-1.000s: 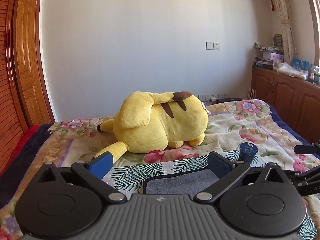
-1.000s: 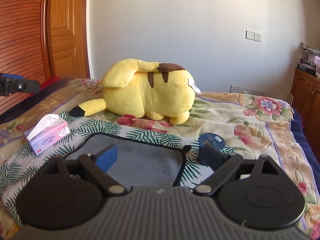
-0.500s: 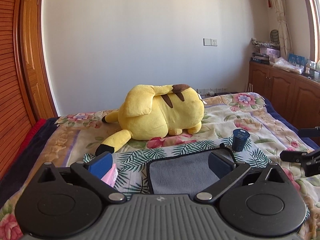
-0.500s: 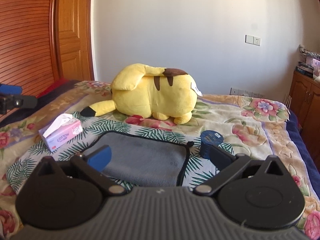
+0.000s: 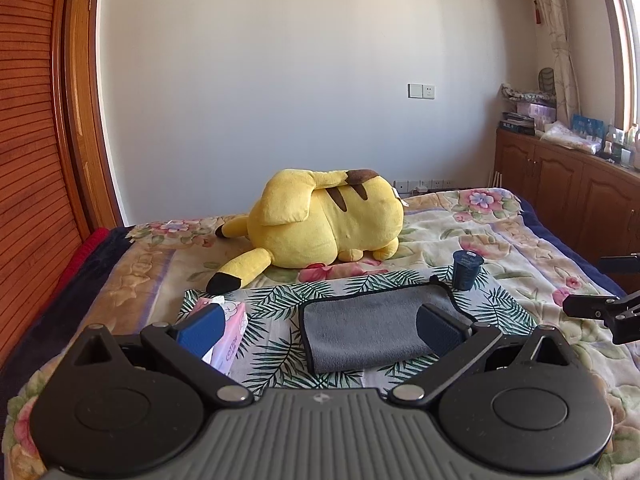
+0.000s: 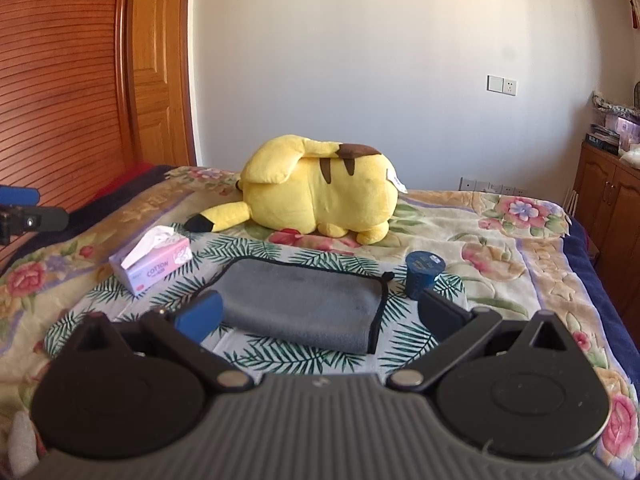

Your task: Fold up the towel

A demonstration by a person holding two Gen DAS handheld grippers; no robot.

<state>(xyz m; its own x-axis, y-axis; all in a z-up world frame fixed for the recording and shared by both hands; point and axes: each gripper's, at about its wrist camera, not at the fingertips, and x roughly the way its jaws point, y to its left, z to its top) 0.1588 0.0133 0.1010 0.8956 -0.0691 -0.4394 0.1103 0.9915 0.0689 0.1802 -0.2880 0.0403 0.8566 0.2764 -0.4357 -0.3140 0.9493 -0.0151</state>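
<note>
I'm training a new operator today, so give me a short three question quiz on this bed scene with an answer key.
1. True or false: the left gripper is shut on the towel.
2. Which side of the towel is the tissue box on, in the right wrist view? A left, B right.
3. Fill in: the blue cup stands near the towel's far ____ corner.

Key: 1 false, both the left gripper and the right gripper have open fingers, clear of it. 2 A. 3 right.

My left wrist camera sits low over the bed's near edge, facing the far wall; my right wrist camera looks the same way from further right. Both share the grey towel (image 5: 372,326) (image 6: 304,304) and the yellow plush (image 5: 324,220) (image 6: 320,192).
</note>
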